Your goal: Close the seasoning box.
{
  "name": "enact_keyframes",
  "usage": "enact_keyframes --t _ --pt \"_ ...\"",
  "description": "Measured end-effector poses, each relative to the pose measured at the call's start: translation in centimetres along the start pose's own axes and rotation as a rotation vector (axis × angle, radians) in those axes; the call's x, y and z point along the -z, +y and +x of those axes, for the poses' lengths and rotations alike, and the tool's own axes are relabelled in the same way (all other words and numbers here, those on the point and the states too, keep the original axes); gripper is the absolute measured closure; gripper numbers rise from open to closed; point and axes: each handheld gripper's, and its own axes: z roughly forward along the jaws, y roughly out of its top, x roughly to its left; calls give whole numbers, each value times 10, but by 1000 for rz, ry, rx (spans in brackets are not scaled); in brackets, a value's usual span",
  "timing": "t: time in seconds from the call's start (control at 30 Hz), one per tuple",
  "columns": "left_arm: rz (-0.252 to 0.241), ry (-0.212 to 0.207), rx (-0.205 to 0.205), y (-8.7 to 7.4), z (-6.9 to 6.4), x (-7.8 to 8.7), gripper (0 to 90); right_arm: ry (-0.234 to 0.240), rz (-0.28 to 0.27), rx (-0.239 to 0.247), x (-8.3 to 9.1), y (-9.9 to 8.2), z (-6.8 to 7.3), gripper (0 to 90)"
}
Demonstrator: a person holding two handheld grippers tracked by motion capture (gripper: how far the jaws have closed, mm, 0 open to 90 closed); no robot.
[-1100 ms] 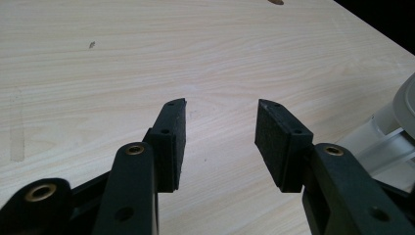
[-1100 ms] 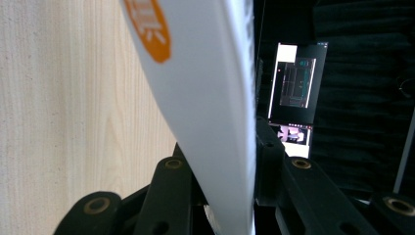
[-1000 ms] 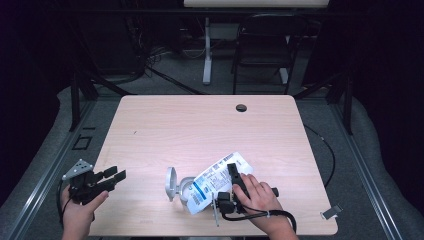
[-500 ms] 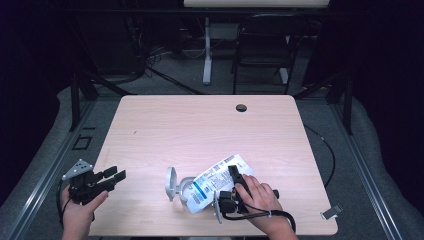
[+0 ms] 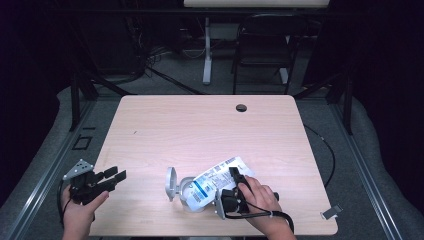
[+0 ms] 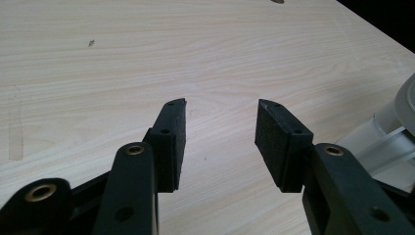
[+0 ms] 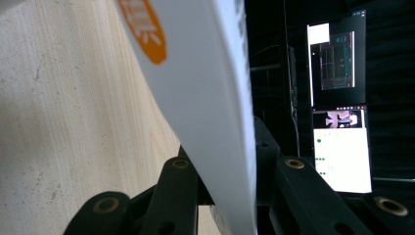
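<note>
R hand-held gripper (image 5: pixel 234 181) just closed, pinching white pouch (image 5: pixel 217 179); L hand-held gripper (image 5: pixel 112 175) spread, empty.

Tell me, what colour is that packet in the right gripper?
White packet with blue print and an orange mark; clearest in the high view.

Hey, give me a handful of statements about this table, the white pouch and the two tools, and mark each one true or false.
1. The right tool is shut on the white pouch. True: in the right gripper view the pouch runs between its jaws.
2. The left tool holds the pouch. False: its jaws stand open over bare table, with nothing between them.
3. The pouch lies near the table's front edge. True.
4. A round white cap sits at the pouch's left end. True.
5. The dark round hole in the table lies beside the left tool. False: it lies near the far edge.
</note>
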Motion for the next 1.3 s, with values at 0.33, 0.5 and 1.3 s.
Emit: enact_keyframes --t 0.33,0.5,1.3 --pt "3 3 3 -1 1 0 554 23 4 -56 0 -2 0 787" --pt "-1 2 3 -1 1 -1 554 51 -6 -115 -1 -5 2 791" --pt "0 8 7 -2 2 -1 554 103 -28 -223 3 -5 7 815"
